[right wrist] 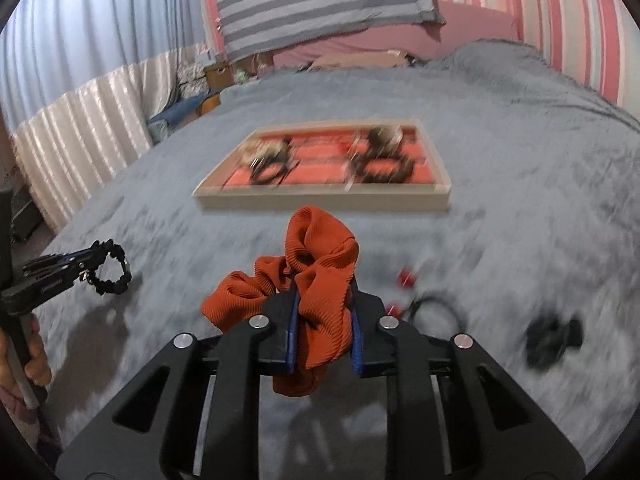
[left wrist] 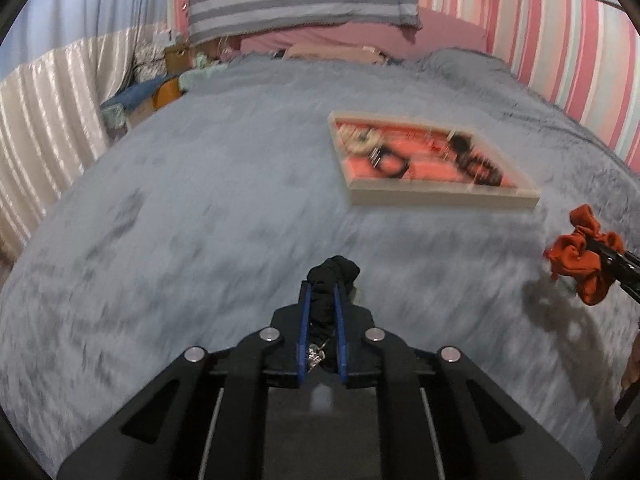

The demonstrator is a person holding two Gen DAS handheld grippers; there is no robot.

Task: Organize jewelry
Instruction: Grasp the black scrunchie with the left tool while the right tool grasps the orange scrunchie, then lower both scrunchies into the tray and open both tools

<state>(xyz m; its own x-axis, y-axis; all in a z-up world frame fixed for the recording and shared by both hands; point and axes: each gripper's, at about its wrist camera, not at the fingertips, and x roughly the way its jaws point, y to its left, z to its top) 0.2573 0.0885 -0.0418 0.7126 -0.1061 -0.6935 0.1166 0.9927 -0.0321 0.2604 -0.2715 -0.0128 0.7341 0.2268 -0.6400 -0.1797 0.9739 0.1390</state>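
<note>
My left gripper is shut on a black scrunchie with a small silver charm, held above the grey blanket; it also shows in the right wrist view. My right gripper is shut on an orange scrunchie, also seen at the right edge of the left wrist view. A cream tray with a red lining lies ahead on the bed and holds several dark hair ties and jewelry pieces, blurred.
On the blanket right of my right gripper lie small red pieces, a thin black band and a black hair clip. Striped pillow and curtains stand beyond the bed.
</note>
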